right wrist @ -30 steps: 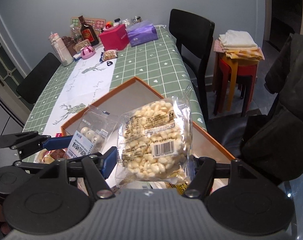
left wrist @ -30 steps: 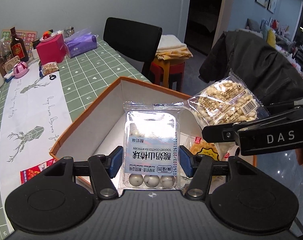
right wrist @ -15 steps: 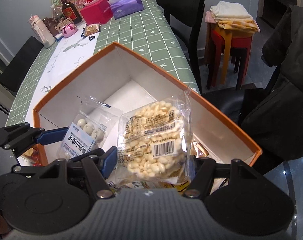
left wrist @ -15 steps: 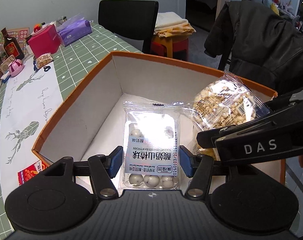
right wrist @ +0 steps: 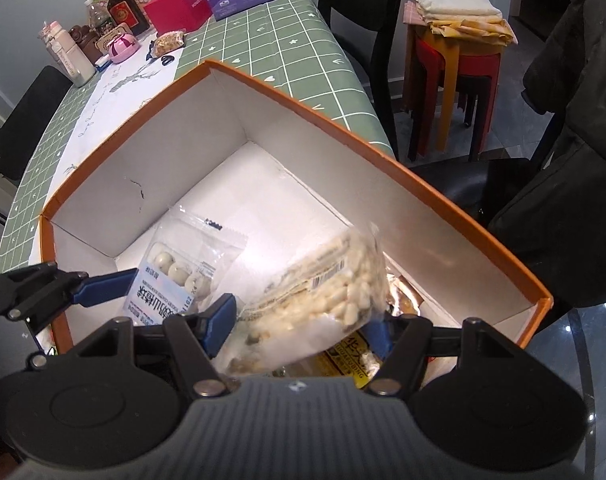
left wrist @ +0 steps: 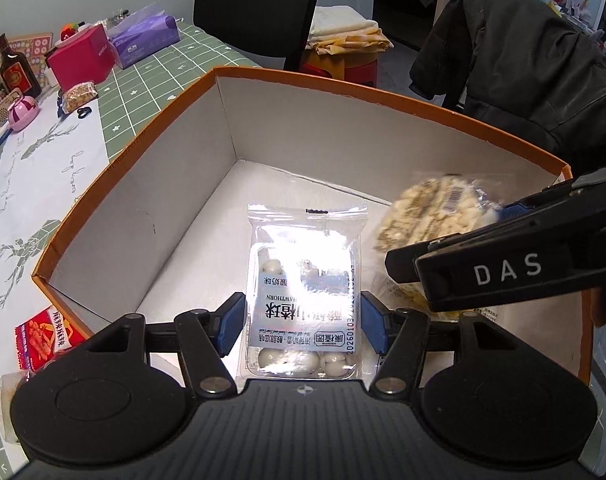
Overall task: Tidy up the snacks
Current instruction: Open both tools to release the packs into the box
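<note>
An orange box (left wrist: 343, 84) with white inside walls stands at the table's near corner, and both grippers reach down into it. A clear pack of yogurt hawthorn balls (left wrist: 303, 264) stands between the blue pads of my left gripper (left wrist: 303, 316). Its jaws are opening, and a small gap shows on each side of the pack. My right gripper (right wrist: 299, 320) is shut on a clear bag of pale puffed pieces (right wrist: 335, 284), which is tilted and blurred. The same pack (right wrist: 175, 276) and box (right wrist: 343, 168) show in the right wrist view.
A yellow snack packet (right wrist: 343, 360) lies on the box floor under the bag. A red snack pack (left wrist: 43, 336) lies on the green checked tablecloth (left wrist: 143, 80) left of the box. Far along the table stand a pink box (left wrist: 83, 56), a purple tissue pack (left wrist: 147, 40) and a bottle (left wrist: 15, 72).
Both grippers have sunk from above the box rim to down inside it. The left jaws have spread off the hawthorn pack. The puffed bag has tipped over sideways.
</note>
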The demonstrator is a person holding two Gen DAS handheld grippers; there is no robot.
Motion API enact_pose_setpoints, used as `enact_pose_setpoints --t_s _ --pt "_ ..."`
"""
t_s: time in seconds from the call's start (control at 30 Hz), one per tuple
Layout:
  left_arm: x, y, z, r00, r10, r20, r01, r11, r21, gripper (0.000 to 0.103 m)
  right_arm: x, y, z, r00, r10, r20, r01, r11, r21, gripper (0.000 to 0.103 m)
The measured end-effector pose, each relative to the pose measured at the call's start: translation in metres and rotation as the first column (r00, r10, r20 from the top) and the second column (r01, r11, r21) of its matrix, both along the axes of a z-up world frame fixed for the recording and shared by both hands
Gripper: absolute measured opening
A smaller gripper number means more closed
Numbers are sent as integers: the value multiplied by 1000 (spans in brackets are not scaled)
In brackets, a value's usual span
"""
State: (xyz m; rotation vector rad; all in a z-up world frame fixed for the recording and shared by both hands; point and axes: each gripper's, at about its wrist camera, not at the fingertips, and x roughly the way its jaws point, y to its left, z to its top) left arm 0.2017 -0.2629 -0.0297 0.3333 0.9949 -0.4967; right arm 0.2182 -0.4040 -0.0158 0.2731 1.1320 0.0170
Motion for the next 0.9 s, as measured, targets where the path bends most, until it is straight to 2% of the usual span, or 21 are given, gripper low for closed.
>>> enact_pose_setpoints --t_s 0.17,0.5,0.9 --pt "0 0 5 1000 0 12 0 1000 -15 78 -1 1 1 1000 0 3 0 1000 -2 66" --pt "-1 13 22 999 14 29 -13 999 -31 78 -6 -1 10 1000 -18 23 17 1000 22 66" --pt "-12 48 59 997 26 75 -20 997 -77 78 -16 25 48 992 29 123 -32 999 21 66"
